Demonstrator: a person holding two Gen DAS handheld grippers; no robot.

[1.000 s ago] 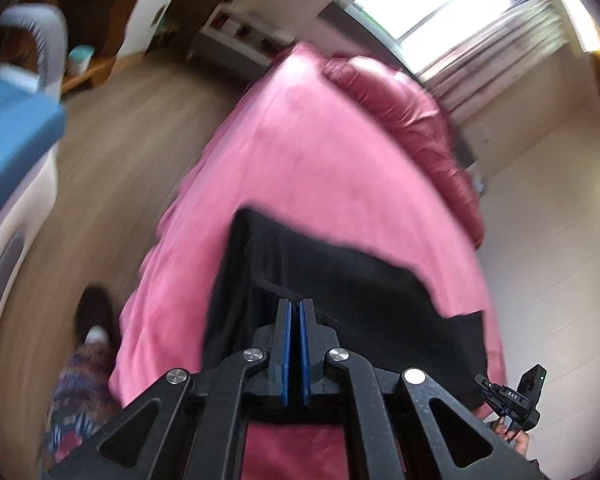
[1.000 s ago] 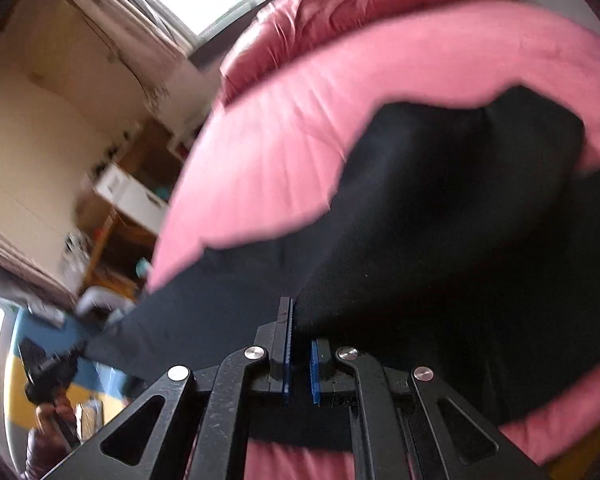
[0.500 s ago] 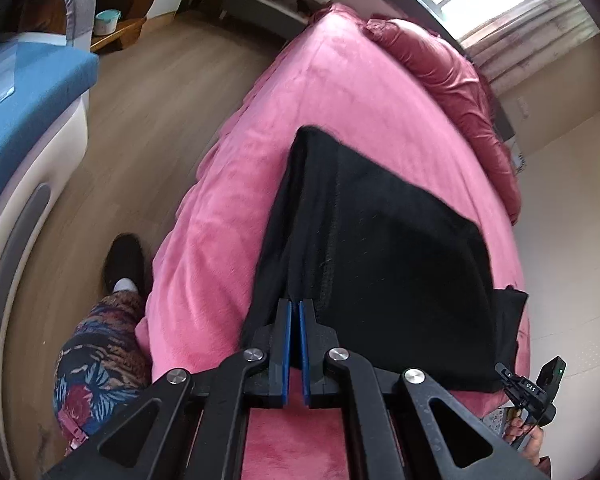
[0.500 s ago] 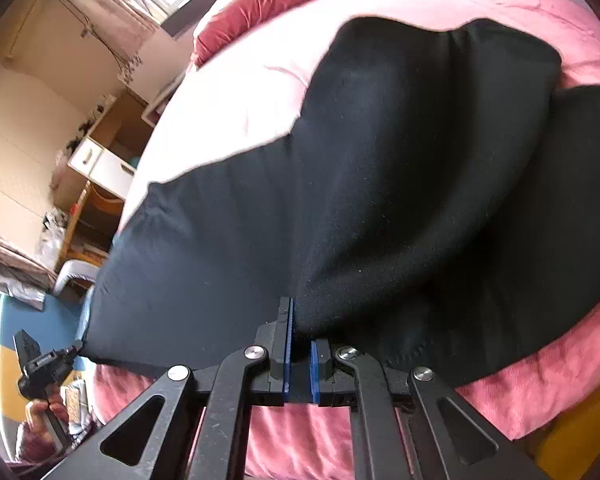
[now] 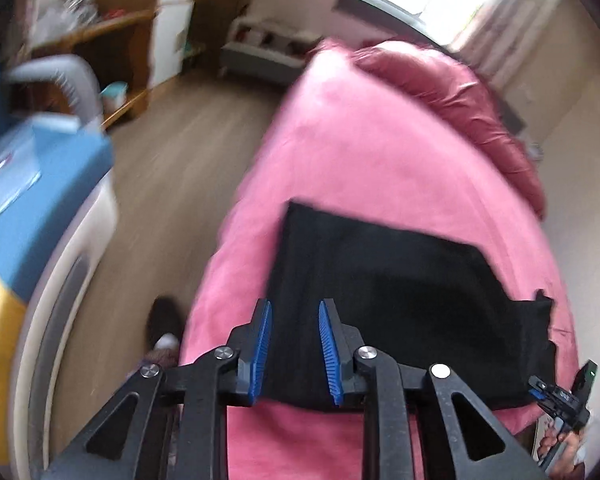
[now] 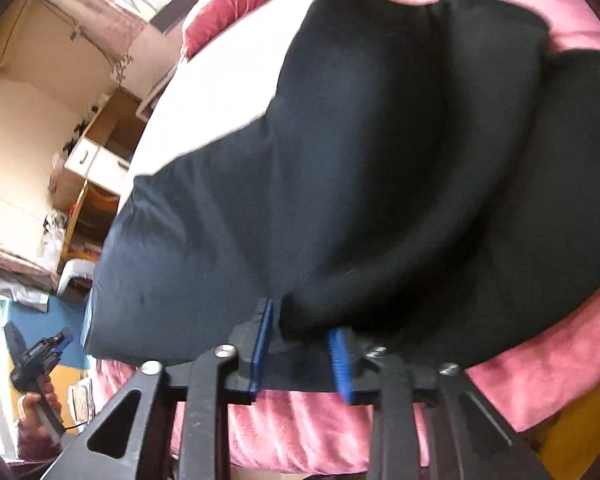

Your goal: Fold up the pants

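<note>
The left wrist view is smeared by motion, so the shelves, the wooden floor (image 5: 172, 160) and the blue-topped furniture (image 5: 28, 184) at the left are hard to read. In the right wrist view the black pants (image 6: 380, 160) fill most of the frame, and their right side runs out of the picture.

The pants (image 5: 380, 292) lie folded on the pink bed (image 5: 360, 152), near its foot edge. Their long axis runs across the bed, from the floor side toward the wall side, with a small flap sticking out at the wall-side end.

The left gripper (image 5: 294, 348) hovers over the near, floor-side corner of the pants. Its jaws are opening and the blue pads stand apart with nothing pinched; the cloth lies below them. The right gripper (image 6: 300, 354) sits at the pants' near edge, jaws opening, with a raised fold of cloth bulging just ahead of the gap; whether a pad touches it cannot be told.
</note>
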